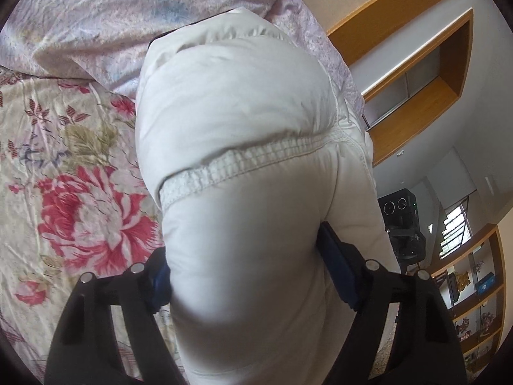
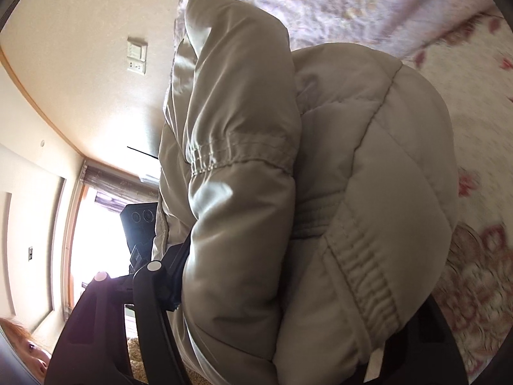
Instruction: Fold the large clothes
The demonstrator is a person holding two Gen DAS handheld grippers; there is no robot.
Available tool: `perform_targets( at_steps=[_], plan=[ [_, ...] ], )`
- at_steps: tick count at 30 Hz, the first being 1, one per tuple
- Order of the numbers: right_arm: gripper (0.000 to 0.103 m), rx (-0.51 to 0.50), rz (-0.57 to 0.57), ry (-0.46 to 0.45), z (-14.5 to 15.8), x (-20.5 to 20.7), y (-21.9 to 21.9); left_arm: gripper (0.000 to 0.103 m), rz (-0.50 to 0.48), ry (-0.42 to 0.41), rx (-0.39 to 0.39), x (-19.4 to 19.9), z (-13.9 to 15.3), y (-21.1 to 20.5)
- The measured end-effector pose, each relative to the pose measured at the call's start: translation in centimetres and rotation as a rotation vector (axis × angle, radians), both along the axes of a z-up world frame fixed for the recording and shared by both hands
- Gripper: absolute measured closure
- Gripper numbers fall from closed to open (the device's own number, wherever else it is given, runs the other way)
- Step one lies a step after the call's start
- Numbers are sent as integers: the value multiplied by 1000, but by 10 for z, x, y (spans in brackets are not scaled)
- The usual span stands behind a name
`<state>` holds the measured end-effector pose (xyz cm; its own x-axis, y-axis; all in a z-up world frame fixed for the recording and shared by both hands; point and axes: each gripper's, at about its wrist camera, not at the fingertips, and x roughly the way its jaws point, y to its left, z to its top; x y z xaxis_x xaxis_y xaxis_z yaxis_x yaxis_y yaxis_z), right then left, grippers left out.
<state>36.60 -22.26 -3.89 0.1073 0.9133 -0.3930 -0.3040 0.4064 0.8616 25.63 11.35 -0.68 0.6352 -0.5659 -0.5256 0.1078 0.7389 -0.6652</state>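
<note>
Left gripper tilted steeply above the bed, black fingers running up from the lower edge of the left wrist view toward 12 o'clock, blue-padded tips at 9 and 3 o'clock of a thick bundle of cloth. Jaws spread wide yet pressed against both flanks of the puffy off-white quilted jacket, so clamped on it rather than free. Jacket bulging up between the pads and on toward 12 o'clock, an elastic gathered seam crossing it slantwise above the tips. Under and to 9 o'clock, the cream bedsheet printed with red flowers; at 11 o'clock, a pale lilac crumpled pillow. At 2 o'clock, a wooden-framed wall recess; at 4 o'clock, a black camera on a stand and wooden shelves. Right gripper rolled onto its side, left finger visible at 8 o'clock of the right wrist view, the other finger largely hidden under cloth at 4 o'clock. Jaws closed around a thick double fold of the same jacket, which fills the middle of the view and lies over the bed. A face partly visible at 8 o'clock, at the edge.
</note>
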Motion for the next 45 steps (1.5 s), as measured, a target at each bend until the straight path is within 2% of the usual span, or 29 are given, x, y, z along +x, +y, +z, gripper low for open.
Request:
perform_targets(
  at_steps=[5,8,10,12,15,18,22,24,27,28,31,32,33,36,38,41,45],
  plan=[
    [37,-27,27,38,-16,24,40,25,64,20,67,2,-1,30],
    [36,-65,5,46,-31,36,59,25,93,32,121,9,-8,45],
    [32,-85,-30,40,-39,42,63,24,115,32,133,14,-15,55],
    [24,-107,-69,44,-42,45,62,23,124,28,163,17,-19,55],
    [16,-164,-131,38,-35,36,53,13,138,34,240,18,-16,54],
    [13,-223,-213,-10,-17,27,33,6,200,-13,413,14,-1,48],
    [9,-403,-423,-187,27,3,4,5,312,-80,632,-5,25,40],
    [9,-464,-504,-280,42,0,-16,5,360,-105,705,-15,36,31],
    [9,-562,-463,-494,69,-22,14,5,356,-139,720,-21,46,11],
    [9,-589,-426,-580,73,-31,32,5,349,-143,725,-20,47,3],
    [9,-603,-365,-757,73,-48,76,4,334,-142,743,-7,49,-18],
    [12,-614,-359,-773,72,-46,89,4,329,-139,744,-3,48,-23],
    [25,-630,-338,-776,81,-47,102,4,326,-133,749,0,46,-27],
    [48,-713,-285,-739,71,-35,130,4,313,-103,784,15,32,-36],
    [48,-730,-288,-715,57,-30,132,2,318,-93,784,22,23,-35],
    [48,-729,-270,-689,43,-24,132,2,325,-68,730,29,13,-29],
    [47,-740,-228,-651,23,-11,135,2,323,-41,772,40,2,-35]
  ],
)
